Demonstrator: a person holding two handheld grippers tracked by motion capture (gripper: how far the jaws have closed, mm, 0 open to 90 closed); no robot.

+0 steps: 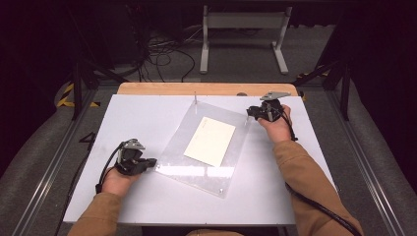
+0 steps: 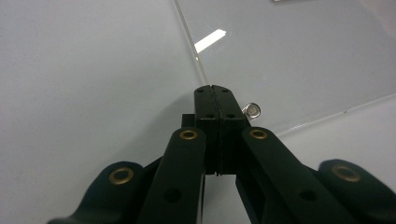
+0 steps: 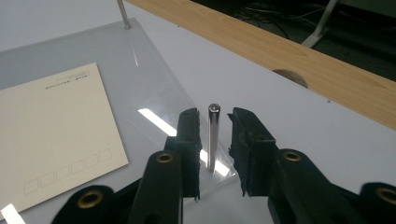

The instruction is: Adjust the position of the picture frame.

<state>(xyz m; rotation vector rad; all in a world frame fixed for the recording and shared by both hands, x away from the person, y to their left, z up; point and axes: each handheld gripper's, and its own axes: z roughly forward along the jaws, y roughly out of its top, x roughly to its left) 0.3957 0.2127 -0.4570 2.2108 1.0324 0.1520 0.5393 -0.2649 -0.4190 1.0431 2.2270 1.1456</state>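
So on the white table (image 1: 147, 118), starting at the left: the left gripper (image 1: 151, 162) sits at about 8 o'clock from the middle of the clear acrylic sheet (image 1: 216, 169), tips right at the sheet's near-left corner. In the left gripper view its jaws are pressed flat together with no gap, and I can't make out anything pinched between them; the sheet's edge runs off toward 12 o'clock from the tips, and a small metal standoff (image 2: 252, 110) sits just beside them at roughly 3 o'clock. Moving across, the sheet lies tilted on the table with a cream postcard (image 1: 210, 141) lying at its middle, and a thin metal post (image 1: 195, 100) stands upright at the sheet's far corner, around 12 o'clock. Over on the right, the right gripper (image 1: 250, 112) is at the sheet's 2 o'clock corner. In the right gripper view its jaws are partly open, with an upright metal pin (image 3: 213, 135) between them; there's a visible gap on each side, so the pads aren't pressing on it. That pin stands on the corner of the sheet, and the wooden edge strip (image 3: 299, 51) of the table runs behind it.
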